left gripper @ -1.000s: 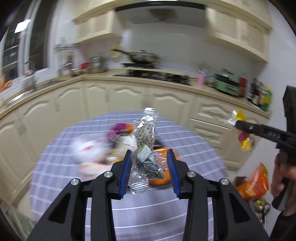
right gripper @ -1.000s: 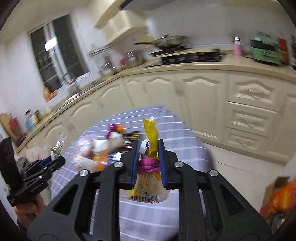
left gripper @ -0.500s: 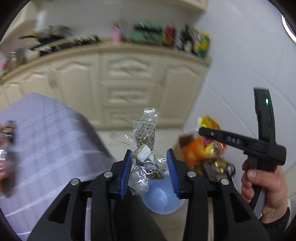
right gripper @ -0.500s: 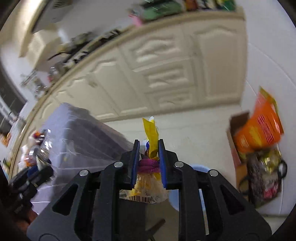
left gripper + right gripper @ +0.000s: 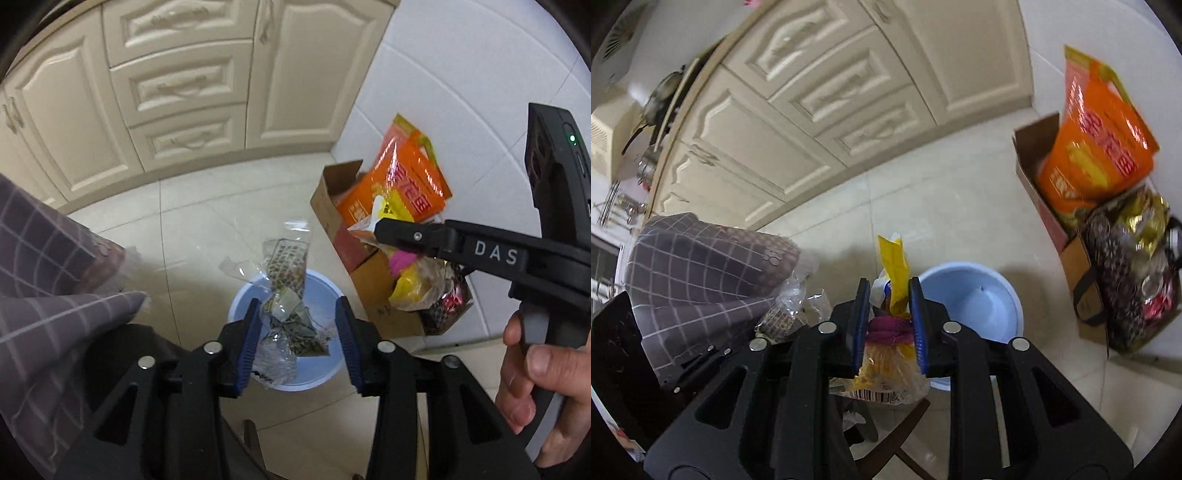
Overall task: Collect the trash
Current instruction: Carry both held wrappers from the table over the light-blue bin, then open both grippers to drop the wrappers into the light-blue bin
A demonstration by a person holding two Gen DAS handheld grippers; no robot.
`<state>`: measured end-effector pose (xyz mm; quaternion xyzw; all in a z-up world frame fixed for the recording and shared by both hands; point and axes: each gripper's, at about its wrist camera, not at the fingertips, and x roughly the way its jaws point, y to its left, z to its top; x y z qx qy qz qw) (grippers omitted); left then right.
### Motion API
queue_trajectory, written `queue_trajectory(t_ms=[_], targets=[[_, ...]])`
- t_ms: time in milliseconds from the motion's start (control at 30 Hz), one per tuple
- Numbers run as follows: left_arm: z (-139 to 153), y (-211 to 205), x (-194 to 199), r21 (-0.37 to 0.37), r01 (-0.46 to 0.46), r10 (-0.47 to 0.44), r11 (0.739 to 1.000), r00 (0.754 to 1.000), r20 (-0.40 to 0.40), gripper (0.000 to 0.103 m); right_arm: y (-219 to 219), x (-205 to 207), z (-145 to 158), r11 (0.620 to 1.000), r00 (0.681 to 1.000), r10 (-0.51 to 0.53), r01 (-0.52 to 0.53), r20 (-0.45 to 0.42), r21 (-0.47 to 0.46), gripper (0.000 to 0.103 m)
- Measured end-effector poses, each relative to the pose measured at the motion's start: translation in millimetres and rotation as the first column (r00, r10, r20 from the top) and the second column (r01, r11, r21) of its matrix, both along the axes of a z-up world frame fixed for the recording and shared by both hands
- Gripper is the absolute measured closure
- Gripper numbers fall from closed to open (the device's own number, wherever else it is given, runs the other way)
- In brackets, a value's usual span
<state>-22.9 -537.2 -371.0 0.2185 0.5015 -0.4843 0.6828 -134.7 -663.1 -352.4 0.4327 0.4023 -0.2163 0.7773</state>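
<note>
Right gripper [image 5: 888, 325] is clamping a yellow snack wrapper [image 5: 894, 273] with a magenta band, hovering just beside the light-blue bin [image 5: 975, 295]. A cardboard box [image 5: 1045, 177] is standing well apart, holding an orange bag [image 5: 1097, 147].
</note>
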Motion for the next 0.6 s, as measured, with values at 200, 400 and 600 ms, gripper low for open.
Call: queue_trajectory(t_ms=[200,400,600], targets=[[5.5,6.2,0.9,-0.035,0.007,-0.006,0.999,1.000,0.029,0.013,-6.1,-10.2,-9.2,0.998,0.998,-0.054,0.054,-0.024,0.012,0.026],[30.6,25.2,6.1,-0.076,-0.046,0.051,0.996,0.997,0.054,0.012,-4.2,-18.2,-3.0,0.995,0.994,-0.103,0.102,-0.041,-0.014,0.006],[72.3,51.0,5.1,-0.153,-0.087,0.104,0.984,0.988,0.111,0.011,4.7,-12.9,13.4,0.995,0.995,-0.088,0.086,-0.040,-0.050,0.006]])
